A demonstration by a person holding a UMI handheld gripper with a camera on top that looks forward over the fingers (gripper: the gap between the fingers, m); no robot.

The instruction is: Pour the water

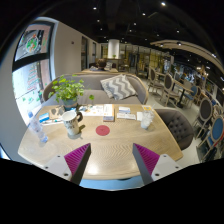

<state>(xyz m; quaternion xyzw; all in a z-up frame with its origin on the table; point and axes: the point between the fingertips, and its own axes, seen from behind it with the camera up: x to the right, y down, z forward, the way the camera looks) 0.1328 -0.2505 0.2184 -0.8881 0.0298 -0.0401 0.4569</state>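
gripper view: wide look over a wooden counter (pixel 110 150) in a cafe-like room
hand-held gripper (pixel 111 158): released, fingers spread apart, nothing btw them, well short of any item
kettle (pixel 73 122): far left on counter, just in front of potted plant (pixel 68 92); looks like the water source
bottle (pixel 38 130): clear, left of kettle, near counter edge
cup (pixel 146 120): pale, far right, well apart from kettle
coaster (pixel 102 129): red, btw kettle & cup
step: approach, I judge; swing left, line fingers w/ kettle handle, close squarely, keep it level til over cup
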